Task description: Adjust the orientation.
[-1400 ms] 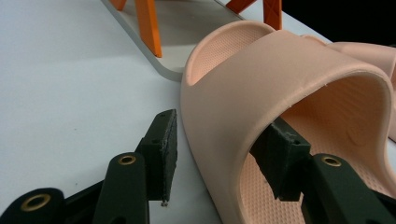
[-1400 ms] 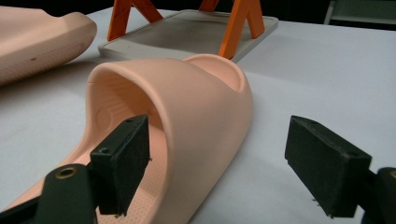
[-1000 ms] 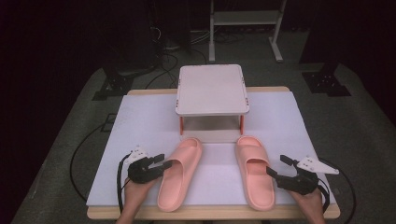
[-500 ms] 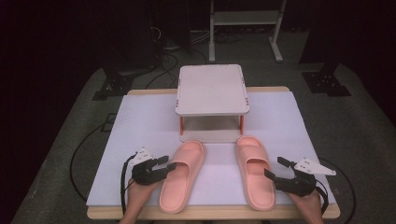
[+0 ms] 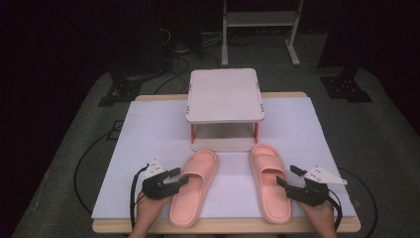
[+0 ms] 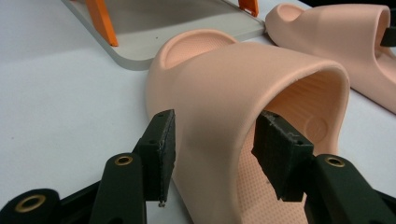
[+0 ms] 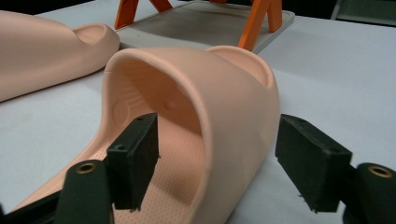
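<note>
Two pink slide slippers lie side by side on the white mat, toes toward the far side. My left gripper (image 5: 182, 176) comes in from the left at the left slipper (image 5: 195, 186). Its jaws straddle the outer side of the strap (image 6: 219, 79), one pad outside, one inside, both against the wall (image 6: 212, 144). My right gripper (image 5: 286, 174) straddles the outer strap wall of the right slipper (image 5: 270, 178). Its jaws have just been closing, and the inner pad still stands off the wall (image 7: 217, 144).
A small two-level rack (image 5: 225, 94) with a white top and orange legs stands just beyond the slippers' toes. The white mat (image 5: 148, 134) covers most of the wooden table. Cables trail from both grippers over the near edge.
The right gripper's jaws stand a little narrower around the strap wall. Both hands and both slippers stay where they were.
</note>
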`<state>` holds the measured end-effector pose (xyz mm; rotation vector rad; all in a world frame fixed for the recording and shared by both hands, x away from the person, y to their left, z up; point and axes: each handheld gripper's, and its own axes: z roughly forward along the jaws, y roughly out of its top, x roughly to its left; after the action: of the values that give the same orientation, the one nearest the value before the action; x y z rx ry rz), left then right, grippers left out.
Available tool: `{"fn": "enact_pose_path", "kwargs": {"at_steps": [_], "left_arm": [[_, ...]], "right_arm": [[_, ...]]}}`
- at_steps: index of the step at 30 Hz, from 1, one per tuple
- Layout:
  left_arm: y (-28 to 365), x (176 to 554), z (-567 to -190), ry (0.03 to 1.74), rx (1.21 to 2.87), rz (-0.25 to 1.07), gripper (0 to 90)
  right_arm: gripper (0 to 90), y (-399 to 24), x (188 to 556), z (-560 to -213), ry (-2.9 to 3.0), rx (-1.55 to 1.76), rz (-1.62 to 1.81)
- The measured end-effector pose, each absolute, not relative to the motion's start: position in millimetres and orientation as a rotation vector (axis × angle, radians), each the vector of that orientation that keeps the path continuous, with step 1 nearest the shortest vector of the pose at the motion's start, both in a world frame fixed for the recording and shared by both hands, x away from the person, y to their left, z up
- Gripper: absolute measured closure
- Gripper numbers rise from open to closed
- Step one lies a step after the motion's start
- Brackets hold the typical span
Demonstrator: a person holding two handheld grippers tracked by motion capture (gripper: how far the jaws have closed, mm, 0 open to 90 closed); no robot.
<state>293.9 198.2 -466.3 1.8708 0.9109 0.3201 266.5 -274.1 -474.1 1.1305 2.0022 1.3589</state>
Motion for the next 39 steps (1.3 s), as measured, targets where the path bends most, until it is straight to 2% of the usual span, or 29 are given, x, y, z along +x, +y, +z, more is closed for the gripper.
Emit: {"fn": "enact_pose_path", "kwargs": {"at_steps": [4,15,24,35,39], "left_arm": [[196,294,-469,0.915,1.892,0.314,49.4],[196,295,-472,0.942,1.933,0.362,55.8],[196,295,-472,0.971,1.913,0.369,60.9],[194,290,-471,0.982,1.913,0.473,75.2],[195,290,-471,0.982,1.917,0.487,77.6]], "right_arm": [[35.7,-273,268,-475,1.990,1.145,1.330],[55.8,-266,270,-475,1.985,1.155,1.222],[63.5,-260,270,-475,1.976,1.154,1.173],[74.1,-255,268,-475,1.926,1.165,1.108],[76.2,-258,270,-475,1.917,1.192,1.107]]}}
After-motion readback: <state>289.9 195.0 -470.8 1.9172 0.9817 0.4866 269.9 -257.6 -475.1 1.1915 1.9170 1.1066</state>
